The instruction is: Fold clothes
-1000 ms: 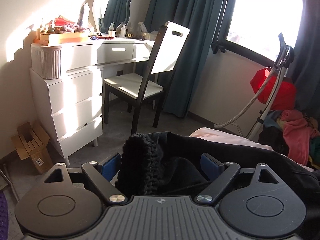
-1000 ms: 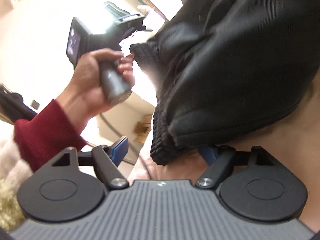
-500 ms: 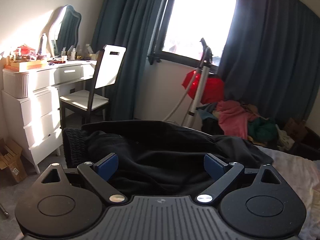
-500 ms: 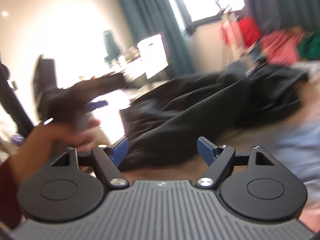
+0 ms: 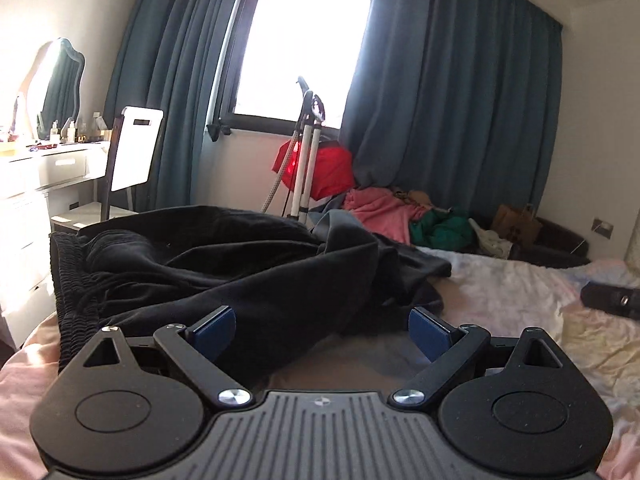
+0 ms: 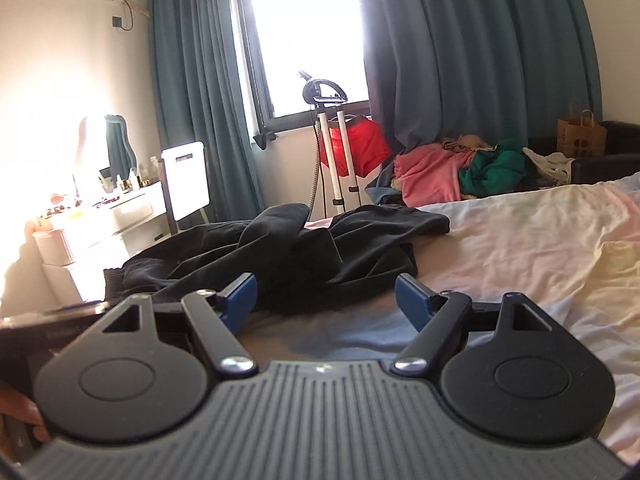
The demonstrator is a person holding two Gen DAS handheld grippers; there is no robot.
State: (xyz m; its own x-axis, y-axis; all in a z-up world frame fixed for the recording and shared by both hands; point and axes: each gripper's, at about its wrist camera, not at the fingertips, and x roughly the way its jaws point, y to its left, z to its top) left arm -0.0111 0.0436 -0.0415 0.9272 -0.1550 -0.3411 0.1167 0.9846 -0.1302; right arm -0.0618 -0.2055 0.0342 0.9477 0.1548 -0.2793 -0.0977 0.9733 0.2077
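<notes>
A black garment (image 5: pixel 224 276) with a ribbed elastic waistband (image 5: pixel 70 300) lies crumpled on the pale bed sheet (image 5: pixel 520 300). It also shows in the right wrist view (image 6: pixel 288 248). My left gripper (image 5: pixel 322 330) is open and empty, just in front of the garment's near edge. My right gripper (image 6: pixel 326 296) is open and empty, a little short of the same garment. The bed sheet (image 6: pixel 520 248) stretches off to the right.
A pile of pink and green clothes (image 5: pixel 400 220) lies beyond the bed by the teal curtains. A garment steamer with a red item (image 6: pixel 340 148) stands under the window. A white dresser (image 5: pixel 36 184) and chair (image 5: pixel 132 156) stand at the left.
Both grippers have let go of the black garment, which now lies on the bed. Both have pulled back from it and both views have swung toward the window.
</notes>
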